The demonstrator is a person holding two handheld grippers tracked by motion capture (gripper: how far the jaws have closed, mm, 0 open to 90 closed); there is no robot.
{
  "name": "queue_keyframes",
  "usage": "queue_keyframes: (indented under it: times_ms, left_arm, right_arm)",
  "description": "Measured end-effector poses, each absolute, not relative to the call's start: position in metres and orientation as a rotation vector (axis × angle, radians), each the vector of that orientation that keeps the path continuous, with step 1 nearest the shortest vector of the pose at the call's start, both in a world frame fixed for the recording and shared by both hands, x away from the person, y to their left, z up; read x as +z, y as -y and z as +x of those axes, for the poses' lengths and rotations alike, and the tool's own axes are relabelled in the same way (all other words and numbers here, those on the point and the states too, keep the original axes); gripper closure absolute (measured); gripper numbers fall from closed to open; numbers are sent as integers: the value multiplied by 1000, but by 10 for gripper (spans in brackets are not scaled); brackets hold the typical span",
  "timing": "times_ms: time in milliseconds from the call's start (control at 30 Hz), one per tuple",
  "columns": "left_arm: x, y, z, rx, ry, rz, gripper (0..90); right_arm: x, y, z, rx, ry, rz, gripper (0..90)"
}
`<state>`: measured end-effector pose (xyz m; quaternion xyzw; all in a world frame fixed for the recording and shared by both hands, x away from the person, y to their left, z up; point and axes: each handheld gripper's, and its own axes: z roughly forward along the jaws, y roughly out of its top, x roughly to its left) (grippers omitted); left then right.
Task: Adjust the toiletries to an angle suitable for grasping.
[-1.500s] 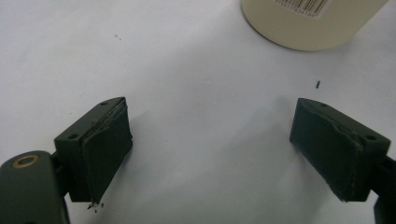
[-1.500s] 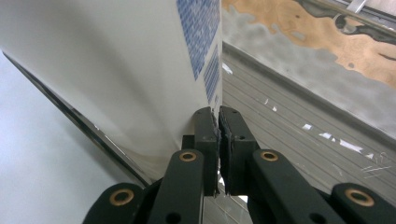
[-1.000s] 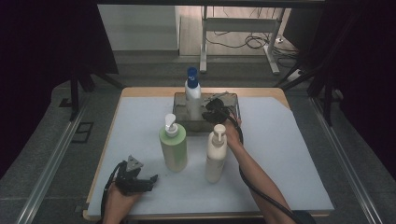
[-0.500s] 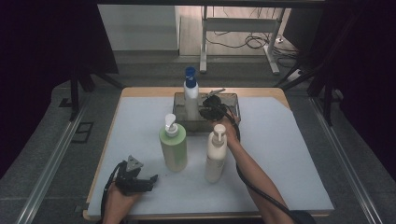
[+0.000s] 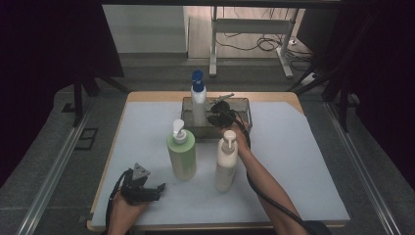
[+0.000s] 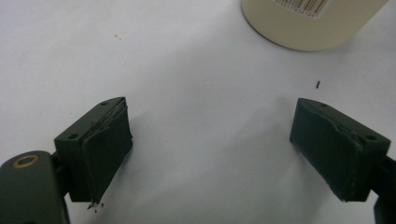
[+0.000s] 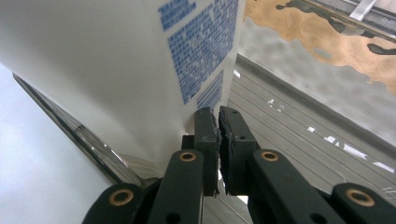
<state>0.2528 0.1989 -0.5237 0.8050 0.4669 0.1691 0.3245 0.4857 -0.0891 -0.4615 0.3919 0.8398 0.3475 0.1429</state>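
From above, your table [image 5: 313, 147] wears a white mat in a dark-curtained room, and the white bottle [image 5: 198, 105] with its blue cap stands upright in the grey tray [image 5: 242, 105] at the far edge, your right gripper [image 5: 219, 113] just beside it. Your left gripper [image 6: 210, 135] shows jaws spread wide over bare mat, a cream bottle [image 6: 308, 21] with a barcode ahead. Your right gripper's view shows jaws pressed together, holding nothing, beside the white bottle's unreadable blue print.
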Motion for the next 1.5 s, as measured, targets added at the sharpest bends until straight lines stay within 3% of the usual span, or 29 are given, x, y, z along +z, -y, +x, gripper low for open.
queue_keyframes:
  times_ms: [1500]
  left_arm:
    - [-524, -199, 253, 443, -1224, 2111, 121]
  right_arm:
    - [-465, 74, 502, 967, -2492, 1086, 859]
